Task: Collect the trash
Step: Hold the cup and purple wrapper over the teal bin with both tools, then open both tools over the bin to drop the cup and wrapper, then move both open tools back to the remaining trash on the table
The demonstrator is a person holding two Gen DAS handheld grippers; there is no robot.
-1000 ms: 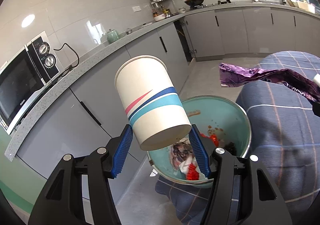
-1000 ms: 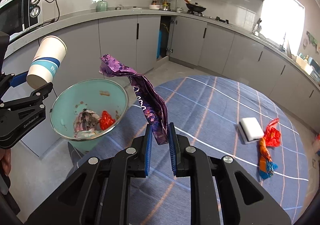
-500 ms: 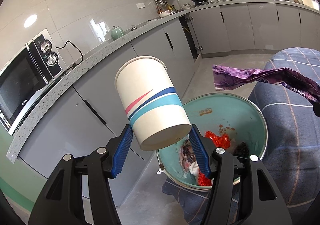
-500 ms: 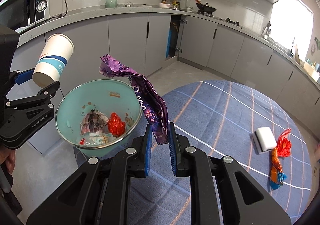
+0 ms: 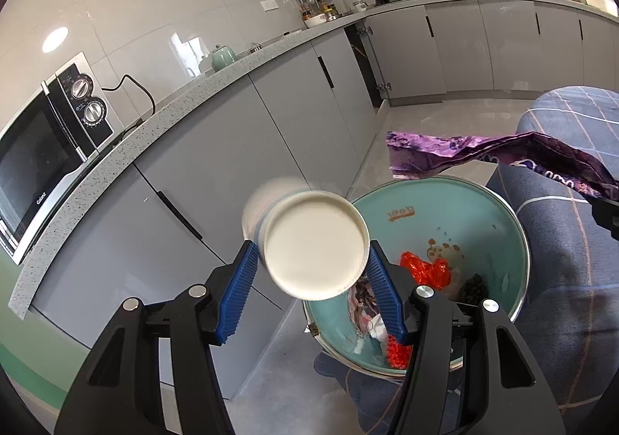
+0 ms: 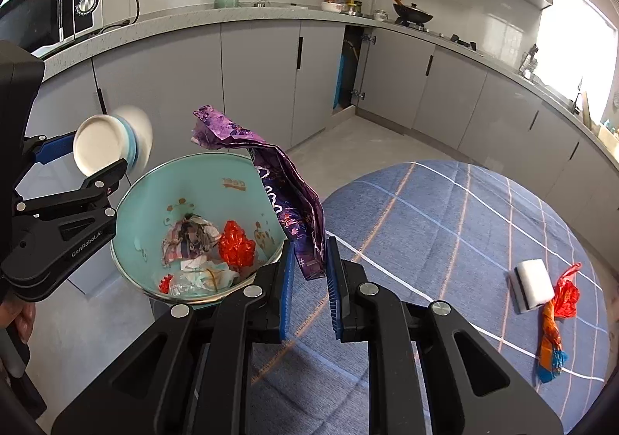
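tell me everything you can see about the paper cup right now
The paper cup is white with a teal band near its base, visible in the right wrist view. Its flat, round, rimmed bottom faces the left wrist camera and its far end is motion-blurred. It sits tipped over between the blue pads of the left gripper, whose jaws have just been closing slightly; whether they press it is unclear. It hangs just outside the rim of the teal trash bin.

Paper cup (image 5: 315,245) matt white, crinkled glossy purple foil wrapper (image 6: 286,199), smooth teal bin (image 6: 151,195), woven checked tablecloth (image 6: 445,226)
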